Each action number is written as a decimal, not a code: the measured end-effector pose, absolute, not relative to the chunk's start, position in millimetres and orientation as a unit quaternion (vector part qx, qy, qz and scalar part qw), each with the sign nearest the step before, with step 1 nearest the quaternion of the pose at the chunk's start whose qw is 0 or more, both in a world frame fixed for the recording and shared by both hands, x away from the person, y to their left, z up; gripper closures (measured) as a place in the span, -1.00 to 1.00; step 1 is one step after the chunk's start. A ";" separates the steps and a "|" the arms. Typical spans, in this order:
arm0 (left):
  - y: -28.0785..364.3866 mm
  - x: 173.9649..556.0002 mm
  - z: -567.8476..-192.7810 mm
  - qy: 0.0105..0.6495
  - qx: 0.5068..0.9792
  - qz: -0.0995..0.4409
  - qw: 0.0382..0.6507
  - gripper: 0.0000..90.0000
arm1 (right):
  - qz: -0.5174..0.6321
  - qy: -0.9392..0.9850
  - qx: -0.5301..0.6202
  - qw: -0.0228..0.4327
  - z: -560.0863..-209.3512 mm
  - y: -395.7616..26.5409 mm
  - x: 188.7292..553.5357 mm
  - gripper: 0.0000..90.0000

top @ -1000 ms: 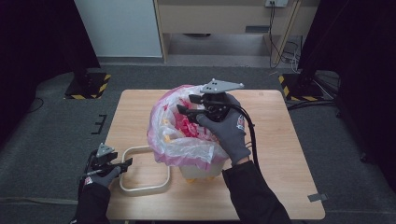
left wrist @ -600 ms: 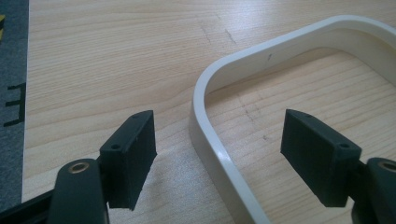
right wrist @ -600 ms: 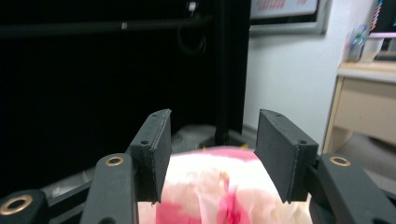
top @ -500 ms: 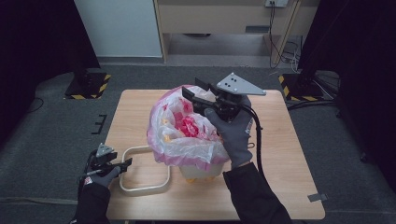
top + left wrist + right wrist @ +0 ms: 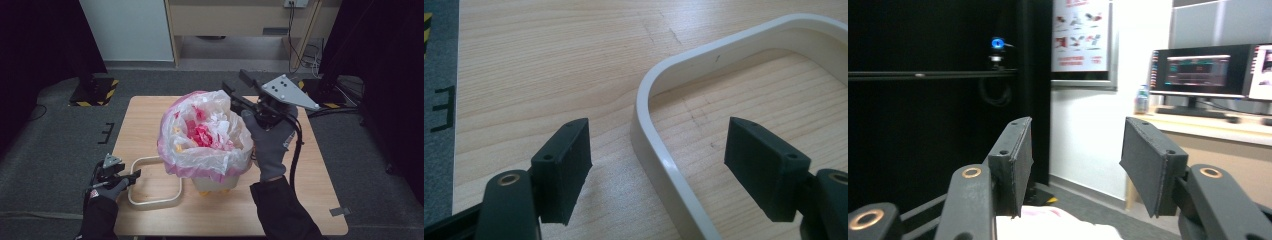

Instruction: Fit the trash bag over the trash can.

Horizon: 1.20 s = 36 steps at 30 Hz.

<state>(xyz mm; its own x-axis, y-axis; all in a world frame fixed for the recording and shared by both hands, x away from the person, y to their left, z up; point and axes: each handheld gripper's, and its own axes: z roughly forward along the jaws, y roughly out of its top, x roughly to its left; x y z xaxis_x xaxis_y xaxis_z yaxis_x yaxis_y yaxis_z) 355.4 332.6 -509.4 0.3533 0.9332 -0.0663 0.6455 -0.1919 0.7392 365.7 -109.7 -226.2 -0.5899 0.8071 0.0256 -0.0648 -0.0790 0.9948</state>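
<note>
Left gripper: low at the near left corner of the desk, held in a gloved hand; its fingers are spread wide and grip nothing.
White ring frame: lies flat on the desk just right of the left gripper; in the left gripper view its curved rim runs between the two spread fingers, touching neither.
Bin with pink bag: stands at the middle of the desk, right of the frame; the bag's edge is folded out over the rim, with red and white scraps inside.
Right gripper: raised beside the far right of the bag's mouth, pointing left and up; its fingers stand apart with nothing between them and have just been closing a little.
</note>
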 end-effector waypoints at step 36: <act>332.4 355.7 -511.1 0.538 0.743 0.194 0.348 -0.37 | 0.472 0.696 0.470 0.268 -434.6 -242.0 377.5 0.03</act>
<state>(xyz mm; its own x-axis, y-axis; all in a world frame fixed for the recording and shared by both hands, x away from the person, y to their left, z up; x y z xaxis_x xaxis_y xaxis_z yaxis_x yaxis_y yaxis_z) 355.7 332.4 -511.1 0.3468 0.9340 -0.0861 0.6649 -0.1801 0.7249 377.5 -242.0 -434.6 -0.4137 0.9076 0.0708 0.4008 0.1117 0.9093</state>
